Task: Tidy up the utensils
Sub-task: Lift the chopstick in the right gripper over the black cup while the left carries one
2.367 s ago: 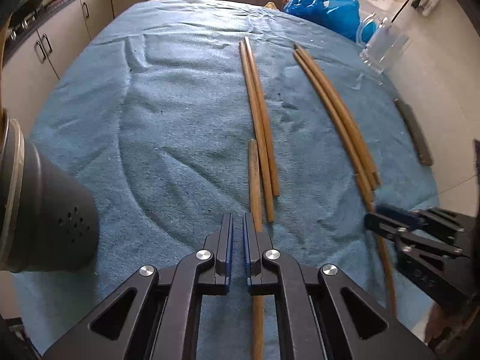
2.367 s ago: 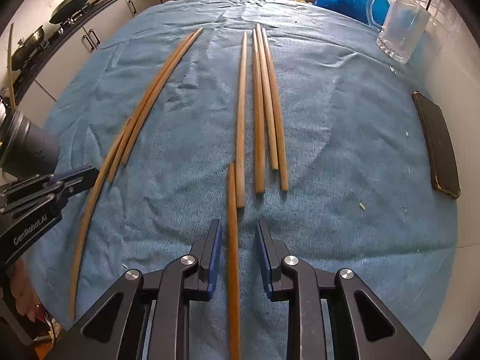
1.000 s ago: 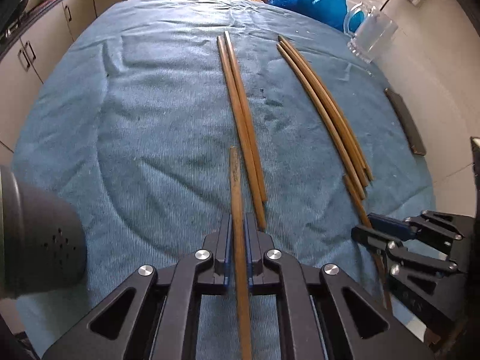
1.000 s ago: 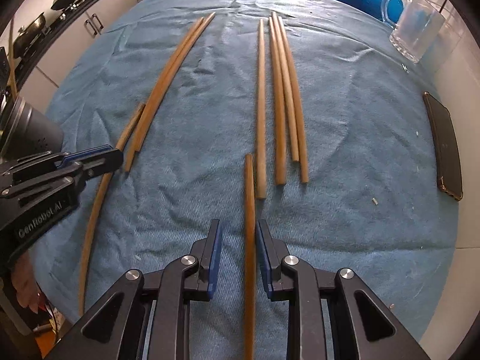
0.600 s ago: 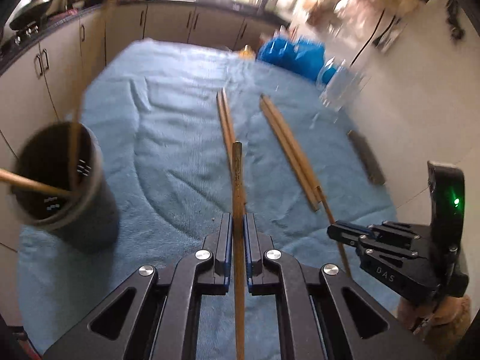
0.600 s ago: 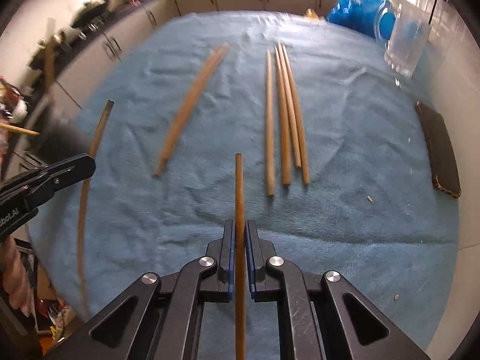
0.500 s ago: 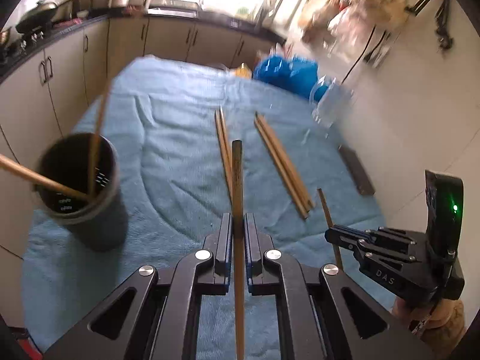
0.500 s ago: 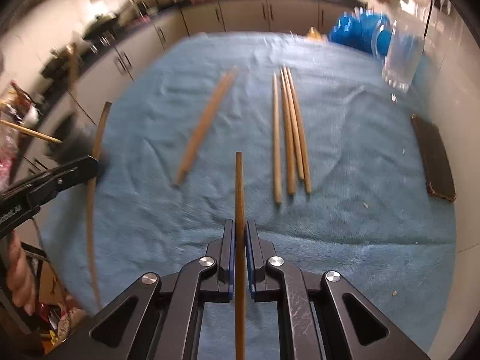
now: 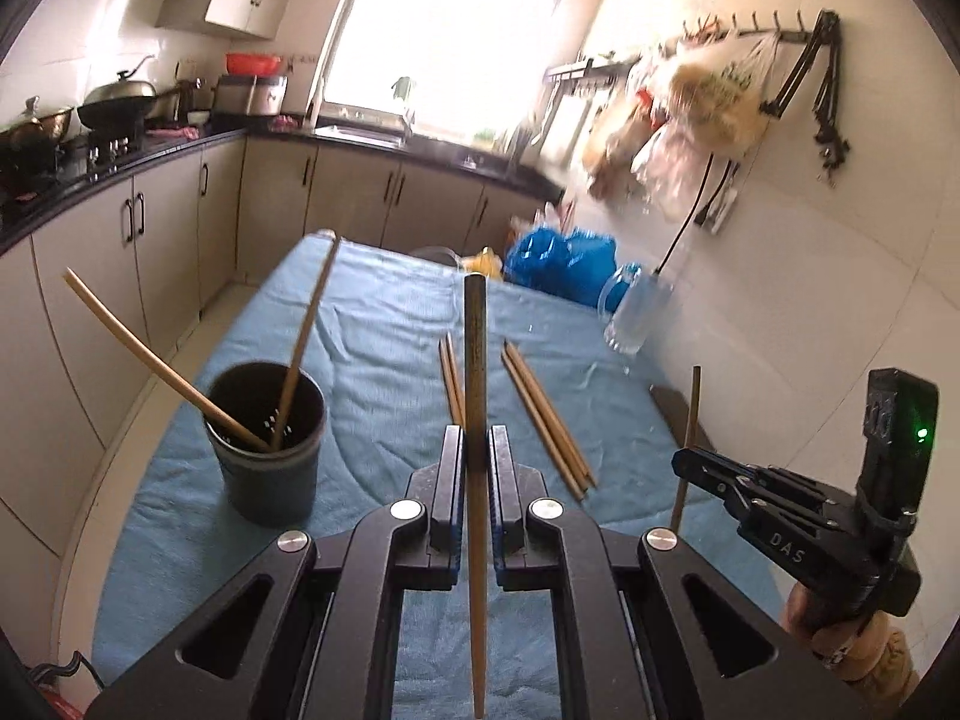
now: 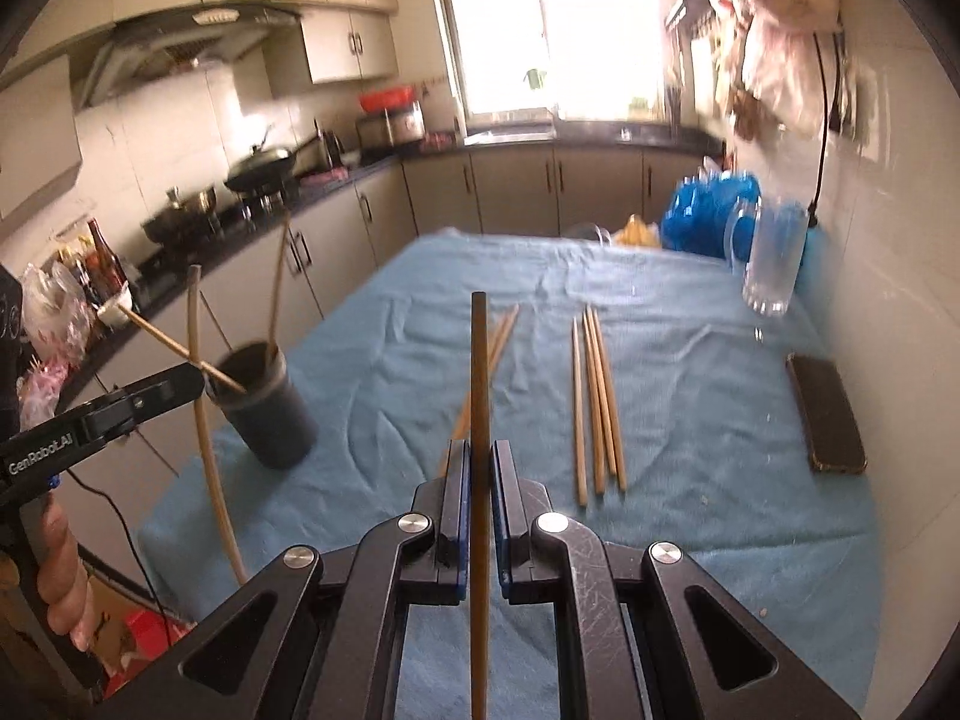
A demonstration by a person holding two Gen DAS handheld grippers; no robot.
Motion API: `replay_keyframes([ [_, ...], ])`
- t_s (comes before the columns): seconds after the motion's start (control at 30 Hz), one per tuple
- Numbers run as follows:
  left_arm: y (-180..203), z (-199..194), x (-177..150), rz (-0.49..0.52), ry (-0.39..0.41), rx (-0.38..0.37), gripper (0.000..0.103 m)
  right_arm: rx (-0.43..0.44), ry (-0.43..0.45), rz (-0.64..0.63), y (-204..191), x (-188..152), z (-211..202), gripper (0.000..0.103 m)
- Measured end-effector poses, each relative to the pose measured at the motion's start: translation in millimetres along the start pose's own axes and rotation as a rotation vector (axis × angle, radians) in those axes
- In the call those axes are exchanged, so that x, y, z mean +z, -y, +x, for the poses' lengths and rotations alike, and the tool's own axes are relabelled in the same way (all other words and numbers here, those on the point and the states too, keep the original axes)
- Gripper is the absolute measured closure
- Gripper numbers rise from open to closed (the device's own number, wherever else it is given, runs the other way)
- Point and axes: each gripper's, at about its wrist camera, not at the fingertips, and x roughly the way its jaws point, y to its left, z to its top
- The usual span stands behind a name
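Note:
My left gripper (image 9: 477, 444) is shut on a wooden chopstick (image 9: 474, 354) that points up and away, lifted off the blue cloth (image 9: 384, 324). My right gripper (image 10: 478, 456) is likewise shut on a second chopstick (image 10: 478, 372), also in the air. To the left stands a dark holder cup (image 9: 270, 480) with two chopsticks leaning in it. In the right wrist view the left gripper (image 10: 195, 381) hovers by the cup (image 10: 276, 426). A pair of chopsticks (image 9: 450, 378) and a group of three (image 10: 594, 402) lie on the cloth.
A glass mug (image 10: 771, 264) and a blue plastic bag (image 9: 558, 258) sit at the far right of the table. A dark phone (image 10: 828, 420) lies near the right edge. Kitchen cabinets run along the left and the far side.
Both grippers have risen and tilted upward, each lifting a chopstick off the cloth. The right jaws have closed on theirs. The cup has come into full view.

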Motion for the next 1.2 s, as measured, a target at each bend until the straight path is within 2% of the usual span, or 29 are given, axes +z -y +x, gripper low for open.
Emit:
replay_keyframes([
  [0.2,-6,-31,16,-0.007,0.095,0.01,0.096,0.021,0.069,-0.004,-9,12,-9,0.096],
  [0.37,-17,-53,41,0.011,0.216,0.107,0.096,0.066,0.111,0.004,-22,33,-8,0.096],
  [0.73,-69,-51,88,-0.064,0.35,0.24,0.096,0.216,0.247,0.019,-81,103,12,0.096],
  [0.9,-81,-34,101,-0.056,0.373,0.291,0.096,0.271,0.29,0.039,-110,129,33,0.096],
  [1.03,-91,-13,107,-0.059,0.358,0.293,0.096,0.278,0.307,0.051,-129,142,59,0.096],
  [1.2,-98,13,103,-0.055,0.315,0.307,0.096,0.264,0.257,0.04,-140,139,99,0.096],
])
